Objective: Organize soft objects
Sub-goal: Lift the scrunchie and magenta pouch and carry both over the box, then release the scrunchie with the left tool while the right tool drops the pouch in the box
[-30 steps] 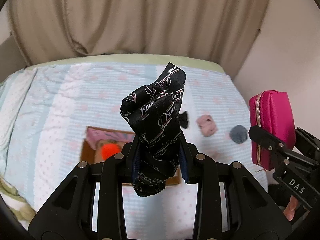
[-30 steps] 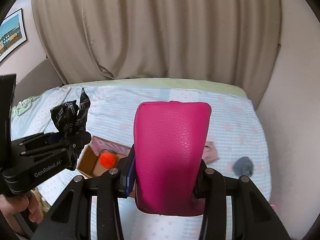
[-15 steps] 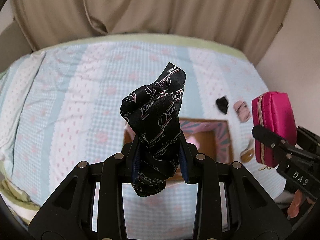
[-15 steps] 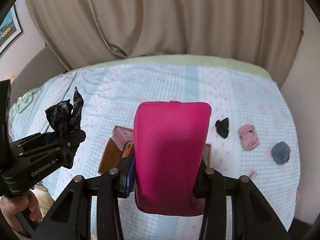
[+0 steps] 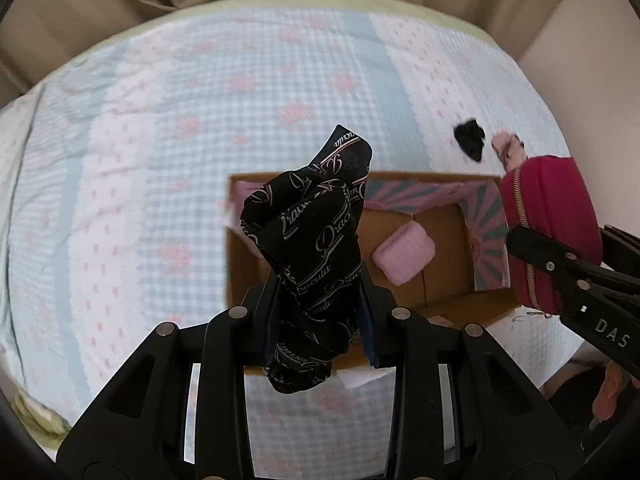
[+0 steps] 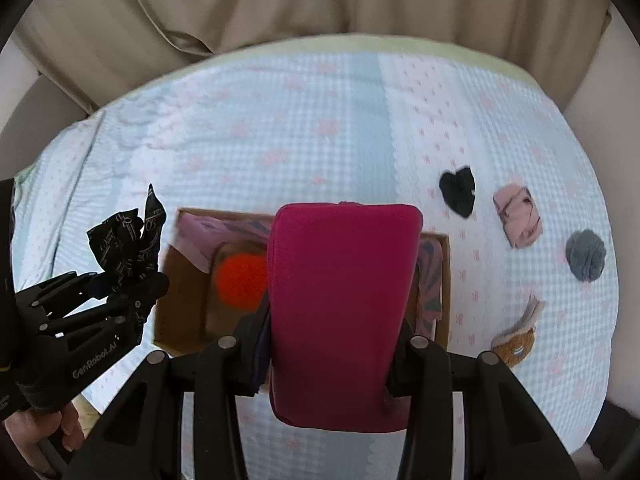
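Black printed cloth (image 5: 316, 236) & magenta pouch (image 6: 340, 300), both up over open cardboard box (image 5: 444, 280).
L gripper (image 5: 320, 312) clamps cloth; R gripper (image 6: 332, 344) pinches pouch; pink roll (image 5: 404, 254) in box.

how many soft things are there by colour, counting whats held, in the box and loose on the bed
black: 2, printed cloth held in left gripper, piece on bed
magenta: 1, pouch in right gripper
pink: 2, one in box, one on bed
orange: 1, in box
grey: 1
tan: 1
total: 8
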A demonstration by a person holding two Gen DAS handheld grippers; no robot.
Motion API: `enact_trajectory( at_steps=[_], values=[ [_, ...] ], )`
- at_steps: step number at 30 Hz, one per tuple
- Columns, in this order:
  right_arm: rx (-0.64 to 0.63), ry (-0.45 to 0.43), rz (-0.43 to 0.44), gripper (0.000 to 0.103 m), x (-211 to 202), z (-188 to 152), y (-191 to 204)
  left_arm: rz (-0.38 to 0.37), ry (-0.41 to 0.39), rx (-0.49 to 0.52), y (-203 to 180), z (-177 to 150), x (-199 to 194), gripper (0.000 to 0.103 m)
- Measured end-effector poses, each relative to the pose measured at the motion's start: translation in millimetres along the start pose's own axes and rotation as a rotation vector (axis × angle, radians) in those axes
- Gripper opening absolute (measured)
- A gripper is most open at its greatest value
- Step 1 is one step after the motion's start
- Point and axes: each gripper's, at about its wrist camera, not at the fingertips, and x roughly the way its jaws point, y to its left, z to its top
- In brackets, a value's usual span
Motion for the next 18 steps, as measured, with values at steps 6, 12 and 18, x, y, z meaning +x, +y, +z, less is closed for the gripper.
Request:
enact_trajectory(
  at_steps=[6, 12, 18],
  values=[
    [0.040, 0.081, -0.009, 0.040, 43.7, -2.5, -21.0, -0.033, 0.100, 0.069, -27.1, 1.8, 50.8, 0.029],
    [0.071, 0.169, 0.016, 0.040, 85.0, -7.5, -37.9, -0.027, 0.168, 0.111, -39.4, -2.3, 90.8, 0.029],
    [0.099, 0.197, 0.032, 0.042, 98.6, -4.1, -48.9, -0.010, 0.175, 0.166, -44.9, -4.6, 102.8, 0.048]
  ],
)
